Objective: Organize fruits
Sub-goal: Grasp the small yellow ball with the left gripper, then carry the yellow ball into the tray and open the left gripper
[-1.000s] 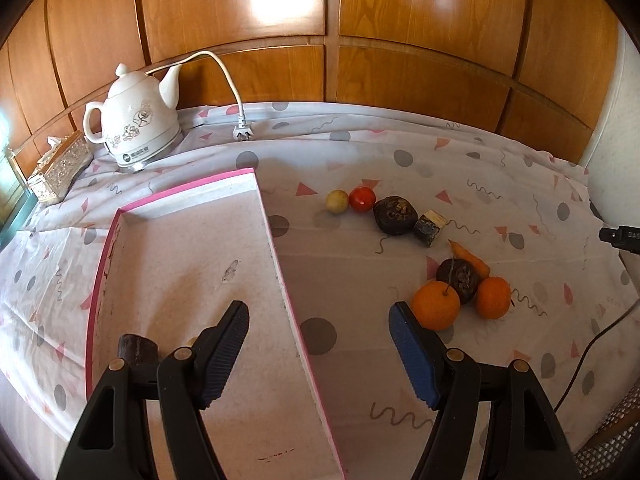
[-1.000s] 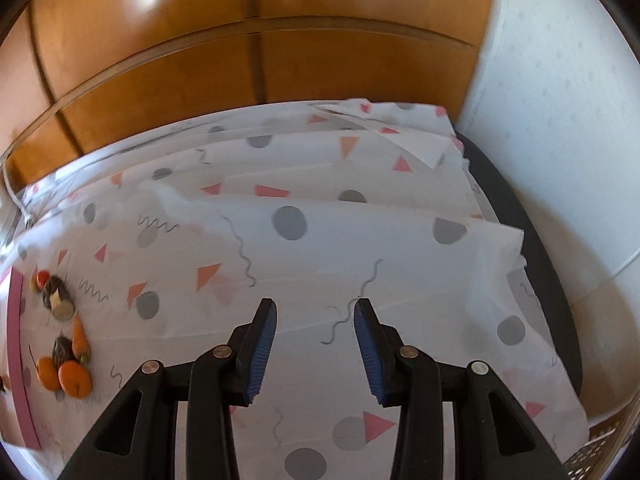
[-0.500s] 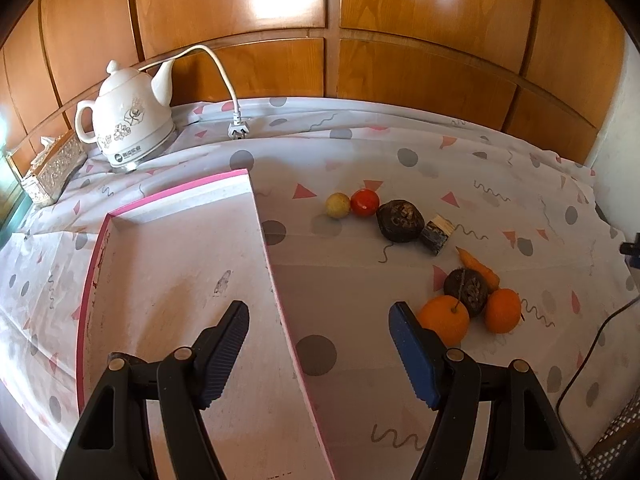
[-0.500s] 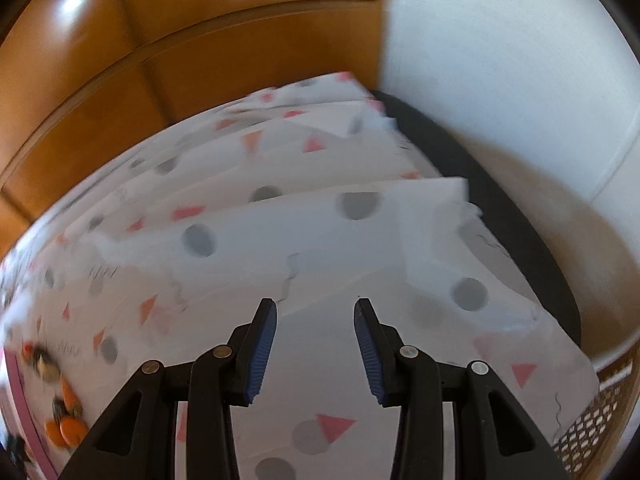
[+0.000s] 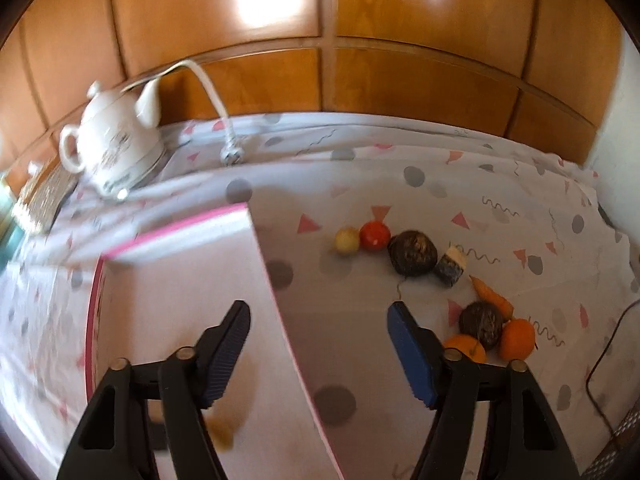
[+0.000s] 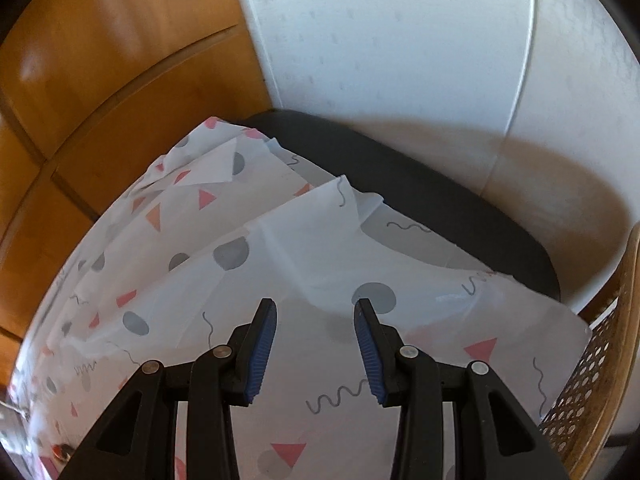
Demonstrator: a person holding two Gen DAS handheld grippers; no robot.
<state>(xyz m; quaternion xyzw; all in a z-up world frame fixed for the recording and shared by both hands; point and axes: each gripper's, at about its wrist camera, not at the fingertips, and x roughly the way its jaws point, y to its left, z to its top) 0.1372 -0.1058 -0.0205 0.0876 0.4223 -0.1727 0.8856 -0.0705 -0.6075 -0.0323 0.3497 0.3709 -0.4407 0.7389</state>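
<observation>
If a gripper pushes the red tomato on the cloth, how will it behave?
The red tomato looks round and smooth, so it would probably roll. It touches the small yellow fruit, which would likely move too. The loose cloth may wrinkle underneath.

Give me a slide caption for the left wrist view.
Left gripper, closing on nothing, hovers over the pink-edged box beside scattered fruit on the patterned tablecloth.

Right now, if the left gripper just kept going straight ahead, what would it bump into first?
Probably the pink-edged box. The left gripper, its jaws closing on nothing, points down across the box's right wall, so that wall or the tablecloth beside it comes first. Depth is unclear.
</observation>
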